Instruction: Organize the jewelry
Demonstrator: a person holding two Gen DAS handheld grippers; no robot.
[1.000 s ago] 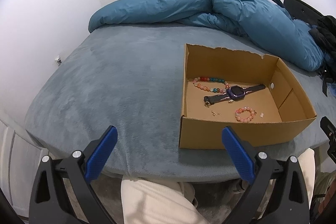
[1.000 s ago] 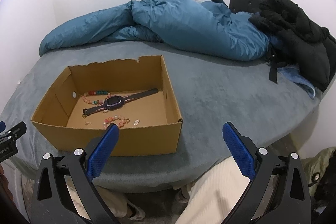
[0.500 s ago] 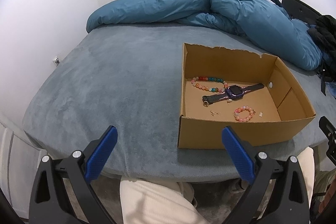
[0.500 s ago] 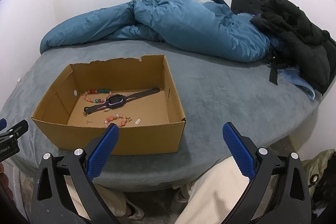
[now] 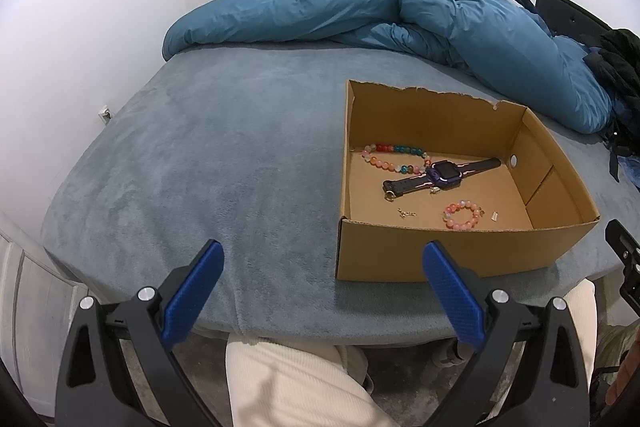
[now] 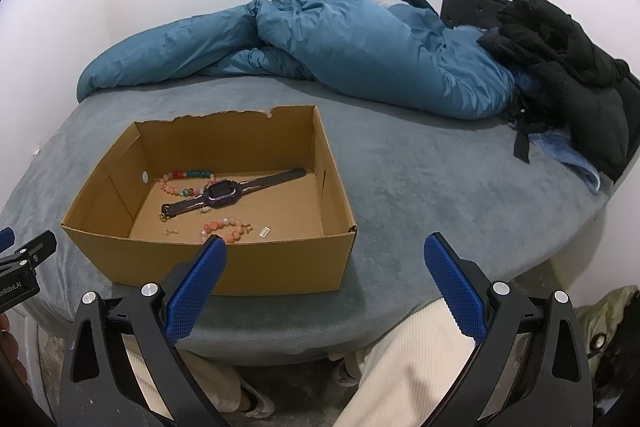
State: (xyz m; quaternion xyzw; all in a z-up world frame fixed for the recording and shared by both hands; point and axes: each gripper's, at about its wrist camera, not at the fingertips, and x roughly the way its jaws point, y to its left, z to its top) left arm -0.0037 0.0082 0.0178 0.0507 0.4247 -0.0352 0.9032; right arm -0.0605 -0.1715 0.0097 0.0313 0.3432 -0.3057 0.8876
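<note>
An open cardboard box (image 5: 432, 261) (image 6: 240, 267) sits on the grey-blue bed near its front edge. Inside lie a purple-faced watch (image 5: 442, 173) (image 6: 222, 191) with a black strap, a long string of coloured beads (image 5: 394, 157) (image 6: 182, 183), a small pink bead bracelet (image 5: 463, 215) (image 6: 224, 229), a tiny gold piece (image 5: 406, 213) (image 6: 172, 231) and a small tag (image 5: 494, 215) (image 6: 265, 231). My left gripper (image 5: 320, 285) is open in front of the bed, left of the box. My right gripper (image 6: 324, 283) is open at the box's front right corner. Both hold nothing.
A rumpled blue duvet (image 5: 400, 15) (image 6: 320, 47) lies along the back of the bed. Black clothing (image 6: 568, 67) is piled at the right by a dark headboard (image 6: 468, 3). A person's legs in cream trousers (image 5: 288, 383) (image 6: 404, 363) are below the bed edge.
Both views have shifted slightly: the cameras have tilted a little, so the box sits marginally lower and nearer. The jewellery in the box has not moved.
</note>
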